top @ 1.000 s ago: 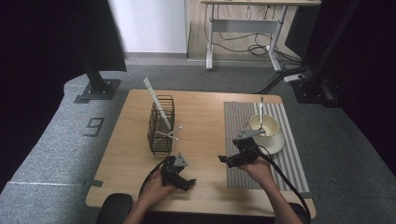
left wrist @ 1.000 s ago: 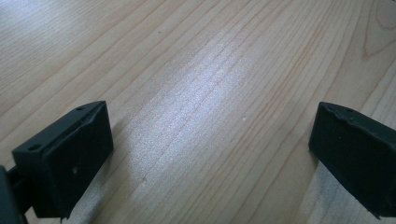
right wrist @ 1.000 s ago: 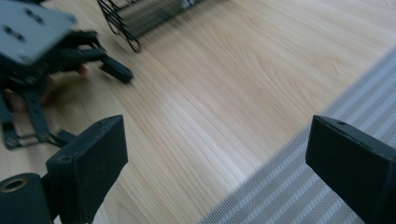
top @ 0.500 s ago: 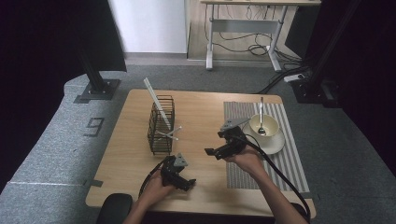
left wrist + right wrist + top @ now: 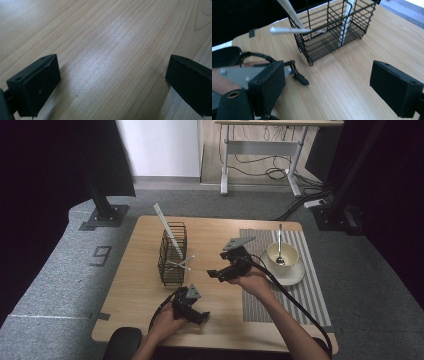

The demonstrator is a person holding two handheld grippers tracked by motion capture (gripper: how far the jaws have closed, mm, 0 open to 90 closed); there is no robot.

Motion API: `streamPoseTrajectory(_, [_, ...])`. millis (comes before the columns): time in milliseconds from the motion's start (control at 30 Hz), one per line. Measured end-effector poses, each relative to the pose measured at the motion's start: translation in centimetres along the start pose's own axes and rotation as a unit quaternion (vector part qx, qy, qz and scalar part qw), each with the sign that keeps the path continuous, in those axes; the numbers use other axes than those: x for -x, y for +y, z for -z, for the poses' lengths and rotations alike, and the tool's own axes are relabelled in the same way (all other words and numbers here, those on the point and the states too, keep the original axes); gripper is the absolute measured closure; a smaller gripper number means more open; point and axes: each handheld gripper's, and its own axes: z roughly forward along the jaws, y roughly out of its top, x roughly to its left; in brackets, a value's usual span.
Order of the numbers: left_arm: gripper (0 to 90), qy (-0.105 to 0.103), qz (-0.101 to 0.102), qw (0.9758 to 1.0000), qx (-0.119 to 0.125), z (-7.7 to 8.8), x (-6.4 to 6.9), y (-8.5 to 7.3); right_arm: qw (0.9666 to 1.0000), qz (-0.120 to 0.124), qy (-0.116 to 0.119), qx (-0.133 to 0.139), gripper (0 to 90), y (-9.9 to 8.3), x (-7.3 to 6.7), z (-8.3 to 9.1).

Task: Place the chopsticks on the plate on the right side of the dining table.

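Note:
A black wire basket (image 5: 172,255) (image 5: 332,32) stands on the wooden table (image 5: 215,232). A long white stick (image 5: 167,232) leans in it, and shorter white utensils (image 5: 183,262) (image 5: 287,30) poke out of its side. My right gripper (image 5: 218,274) (image 5: 332,87) hovers above the table's middle and points at the basket. It is open, its jaws have just been closing a little, and nothing is between them. My left gripper (image 5: 197,312) (image 5: 112,82) rests low near the front edge, open over bare wood.
A cream cup and saucer (image 5: 283,260) with a spoon (image 5: 280,245) sit on a striped placemat (image 5: 300,290) at the right. The left hand and its cable (image 5: 249,56) lie at the left of the right gripper view. Dark stands and a desk are beyond the table.
My right gripper has risen and moved left, from the placemat beside the cup to the table's middle near the basket. The left gripper has stayed put.

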Motion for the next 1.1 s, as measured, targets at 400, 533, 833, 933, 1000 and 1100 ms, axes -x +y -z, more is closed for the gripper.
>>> streamPoseTrajectory(400, [0.0,0.000,0.000,1.0000,0.000,0.0,0.0,0.0,0.9992,-0.010,0.032,0.023,23.1,2.8,-0.5,-1.3])
streamPoseTrajectory(533, [0.0,0.000,0.000,1.0000,0.000,0.0,0.0,0.0,0.9990,-0.009,0.038,0.024,26.3,3.5,-0.8,-1.7])
streamPoseTrajectory(833, [0.0,0.000,0.000,1.0000,0.001,0.0,0.0,0.0,0.9990,0.007,0.043,0.013,35.1,4.8,-1.4,-3.1])
streamPoseTrajectory(933, [0.0,0.000,0.000,1.0000,0.001,0.0,0.0,0.0,0.9989,0.015,0.044,0.007,39.9,5.0,-1.6,-3.6])
streamPoseTrajectory(1000, [0.0,0.000,0.000,1.0000,0.001,0.0,0.0,0.0,0.9988,0.019,0.045,0.004,44.4,5.2,-1.7,-3.9])
streamPoseTrajectory(1100, [0.0,0.000,0.000,1.0000,0.000,0.0,0.0,0.0,0.9987,0.025,0.045,-0.001,51.4,5.2,-1.7,-4.4])
